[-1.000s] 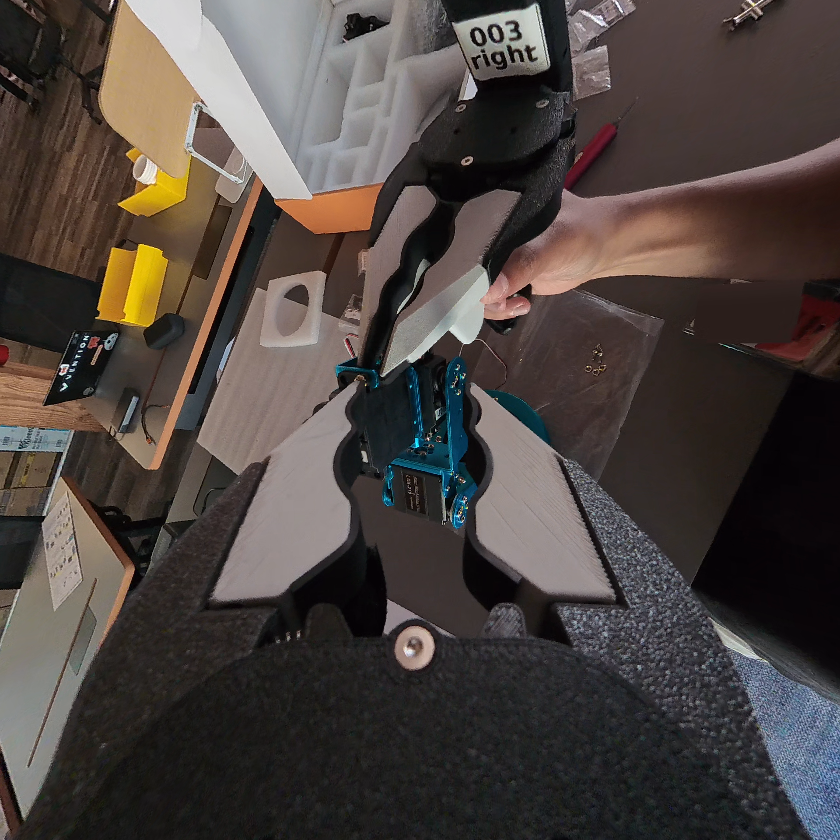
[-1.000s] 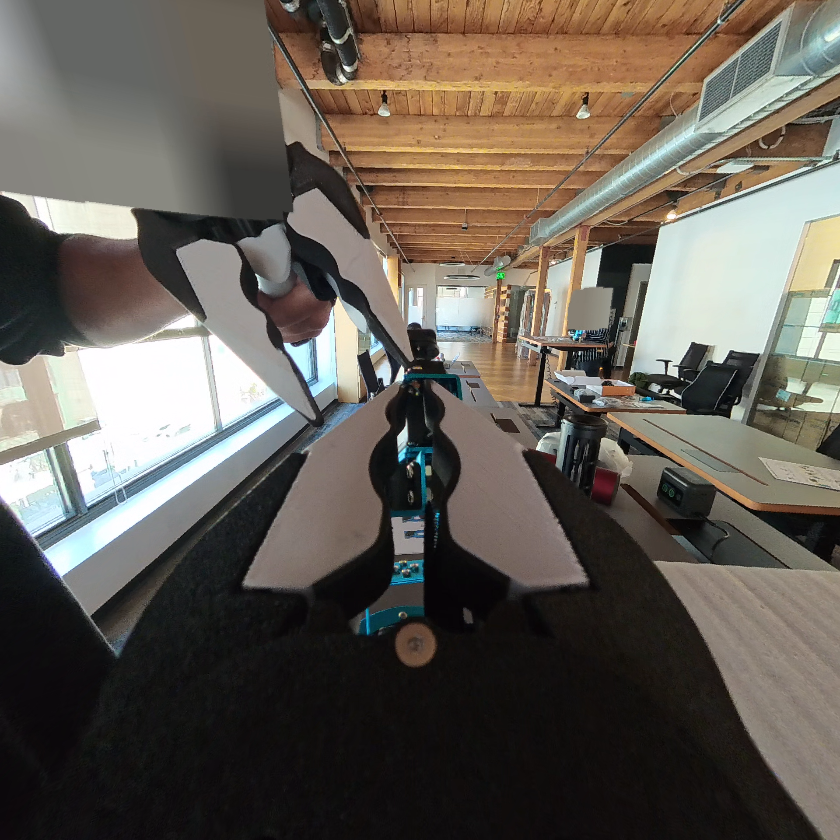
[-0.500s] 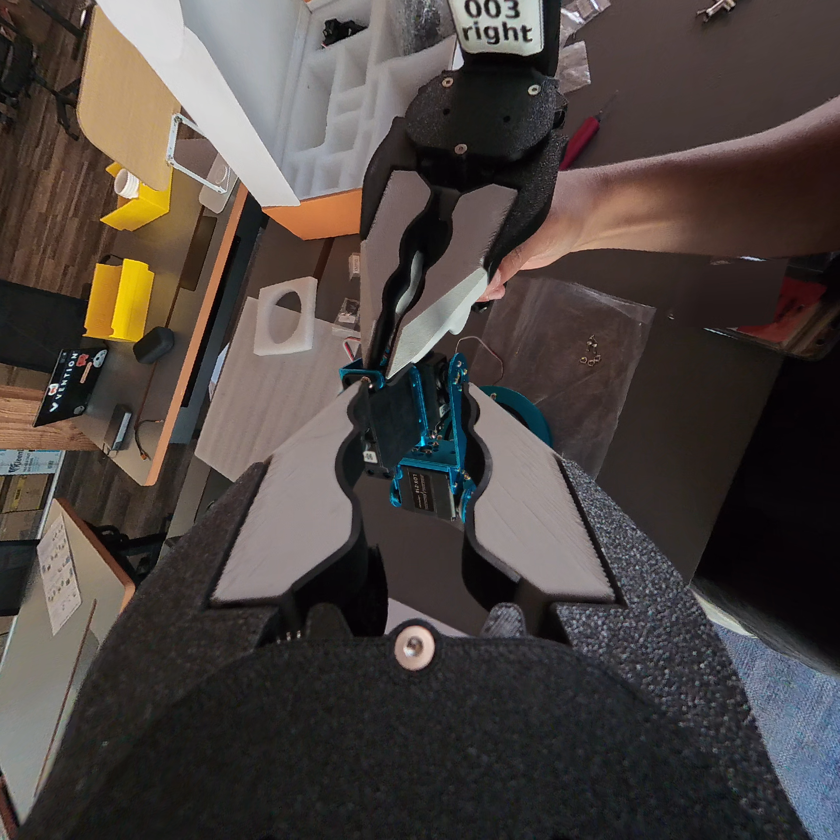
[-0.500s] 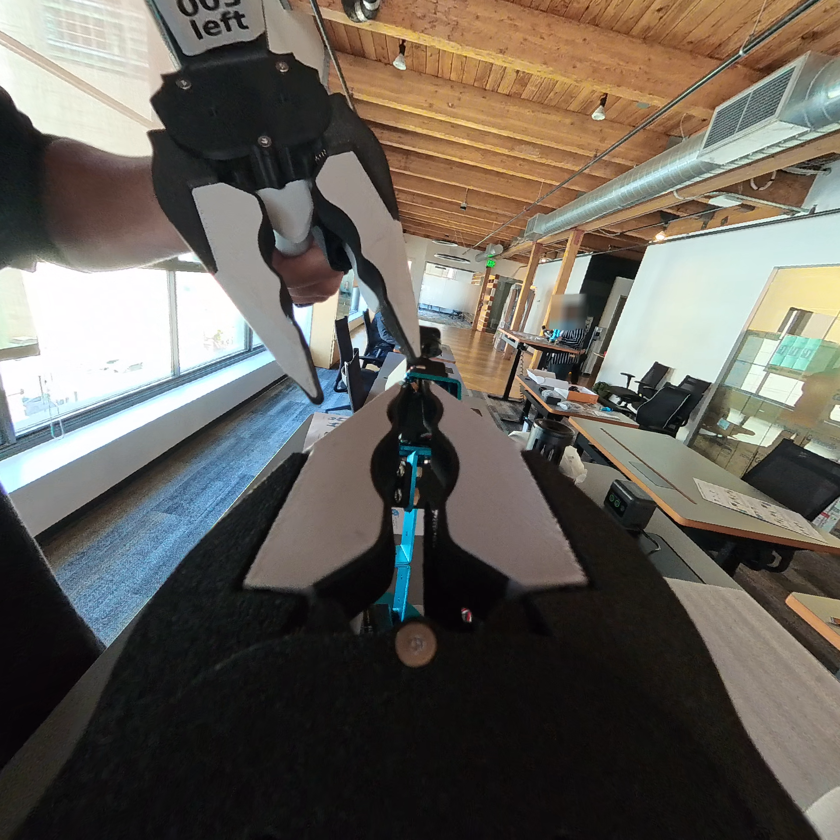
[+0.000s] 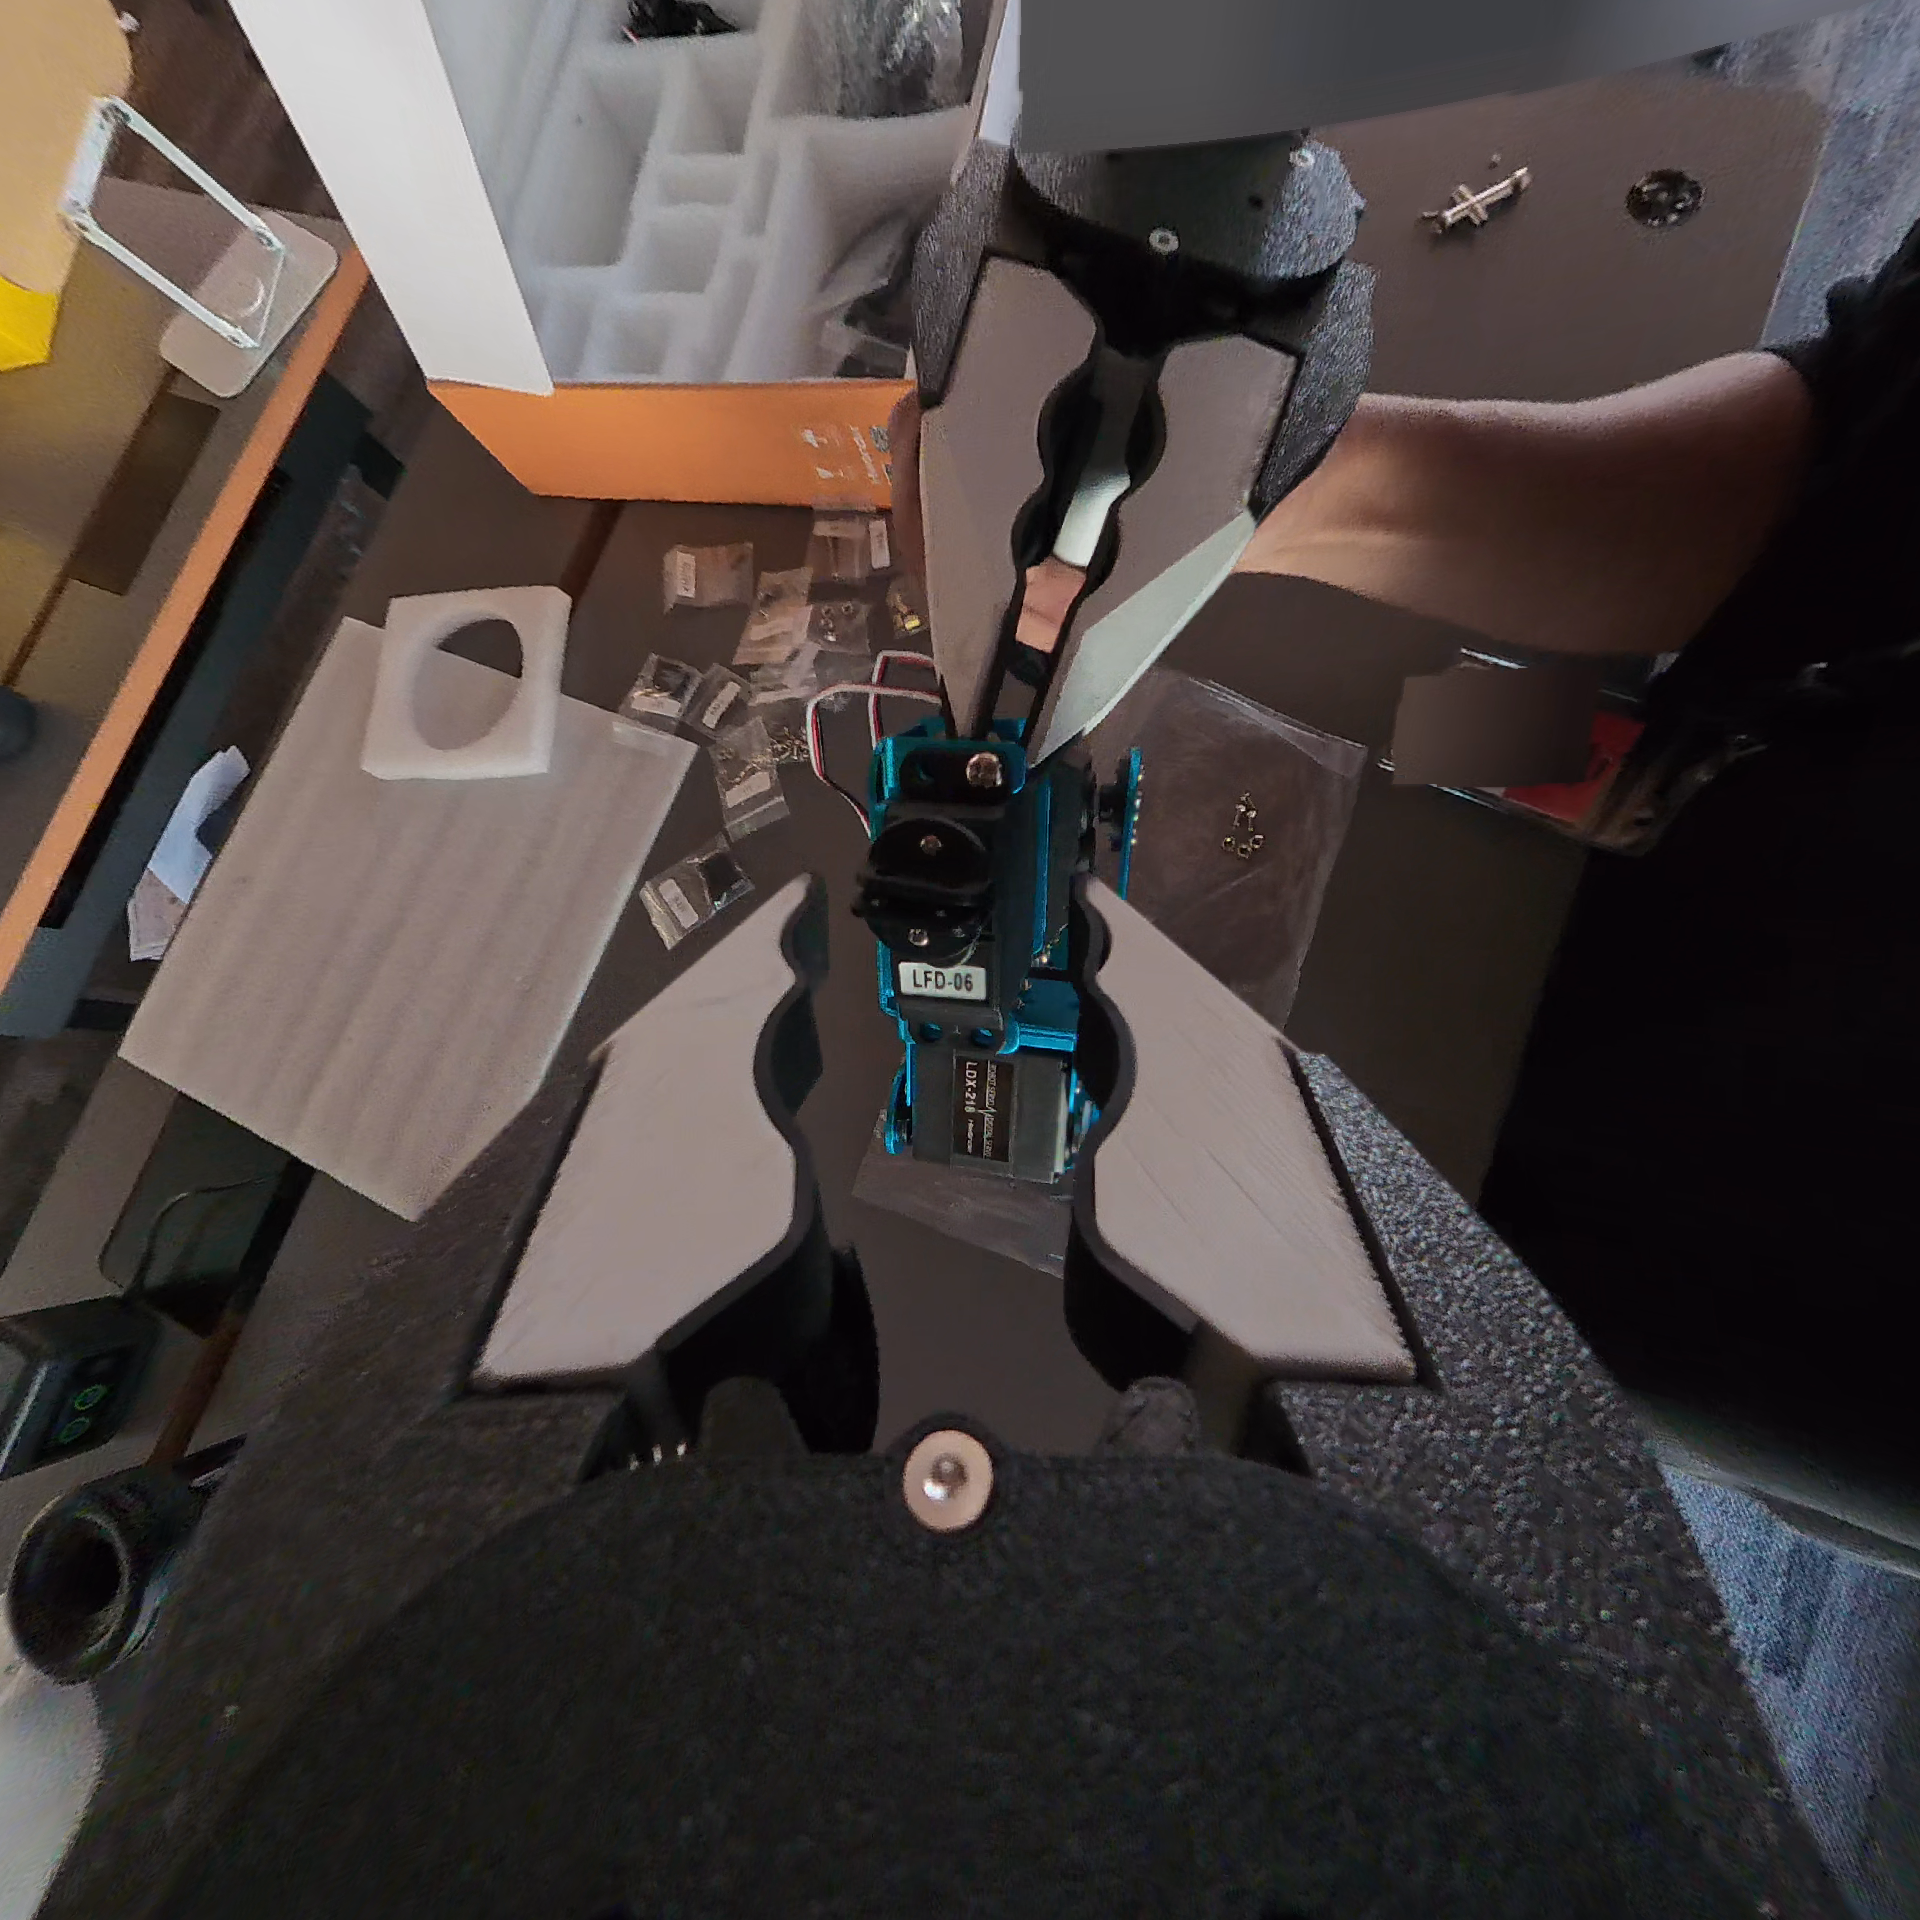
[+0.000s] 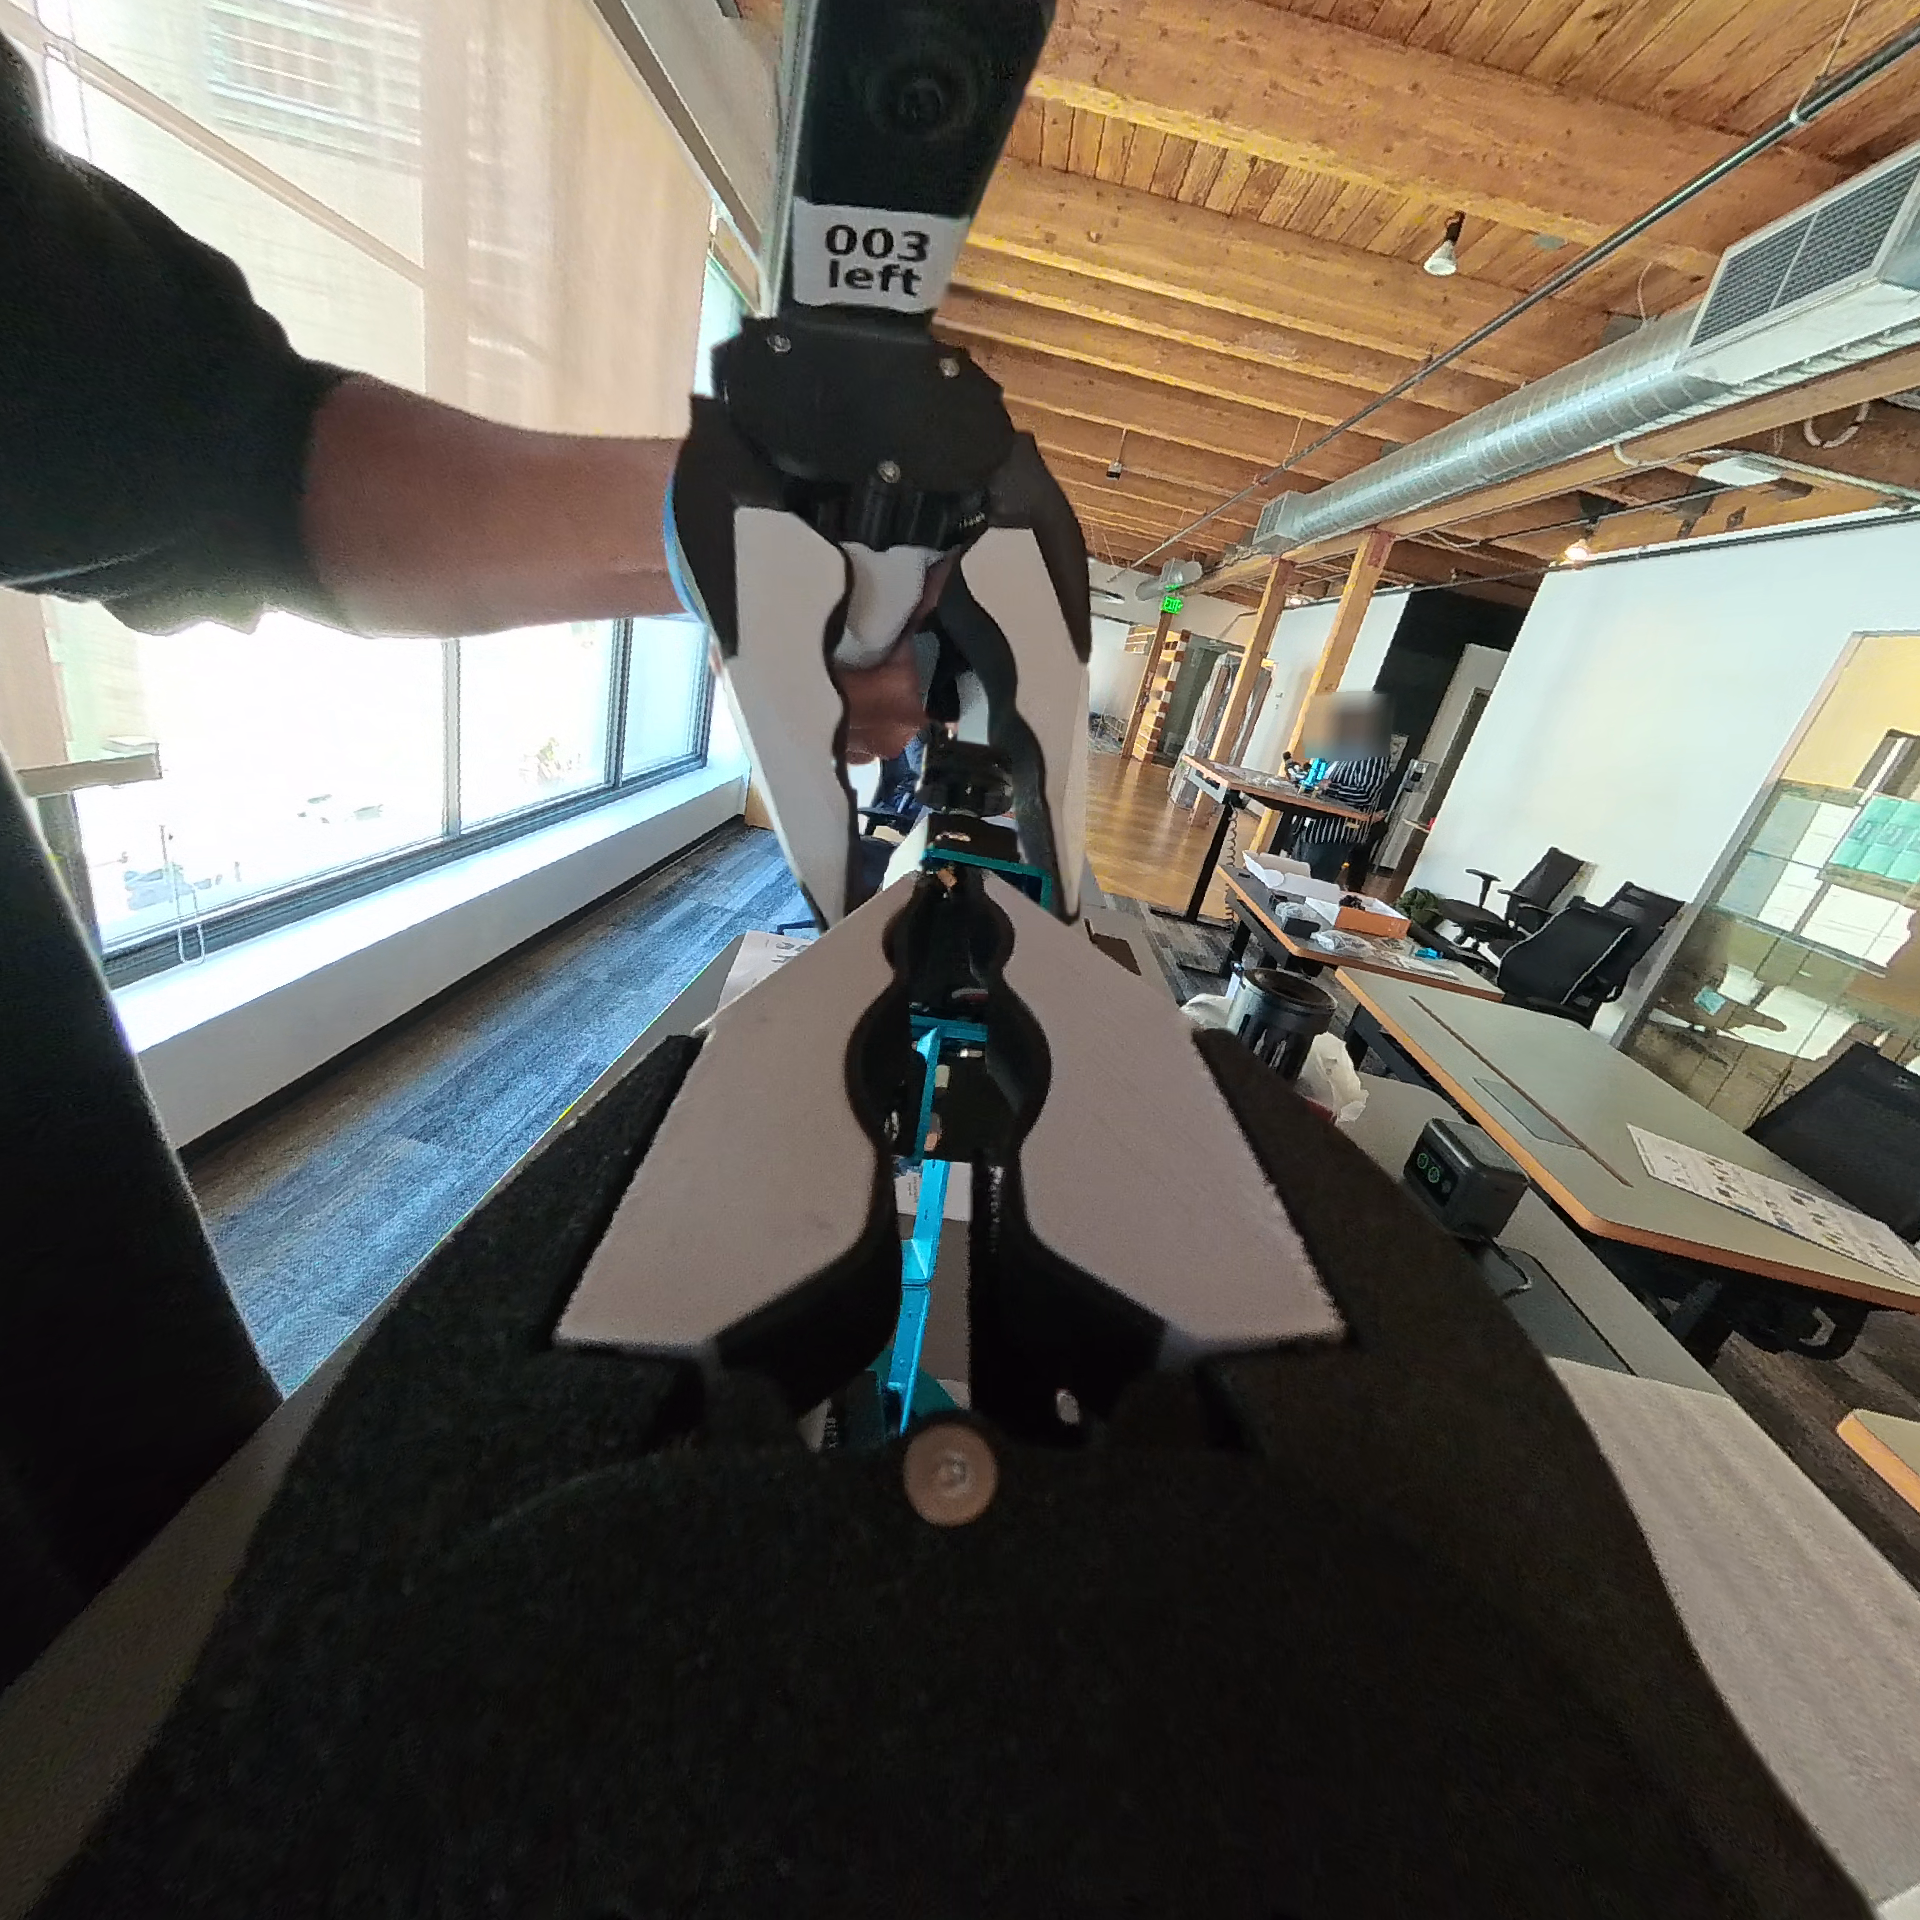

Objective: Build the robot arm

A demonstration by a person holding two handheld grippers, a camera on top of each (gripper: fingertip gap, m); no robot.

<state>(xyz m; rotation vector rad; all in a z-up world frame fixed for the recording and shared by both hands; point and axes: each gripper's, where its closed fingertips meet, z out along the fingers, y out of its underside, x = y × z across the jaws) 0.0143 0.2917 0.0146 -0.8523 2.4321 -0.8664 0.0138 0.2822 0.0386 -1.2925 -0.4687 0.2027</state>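
Dark tabletop (image 5: 1558,343), strewn with small clear parts bags (image 5: 717,883), bears an upright blue metal bracket assembly with black servos (image 5: 940,935). Its top is clamped in the right tool (image 5: 1003,732); the left tool (image 5: 942,894) gapes, straddling its middle.

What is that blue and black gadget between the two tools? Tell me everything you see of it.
The blue bracket assembly is blue metal brackets screwed around black boxy motors, one carrying a round black disc and a white label. Red, white and dark wires loop from its far end. The right tool pinches that far end; the open left tool straddles it without clear contact.
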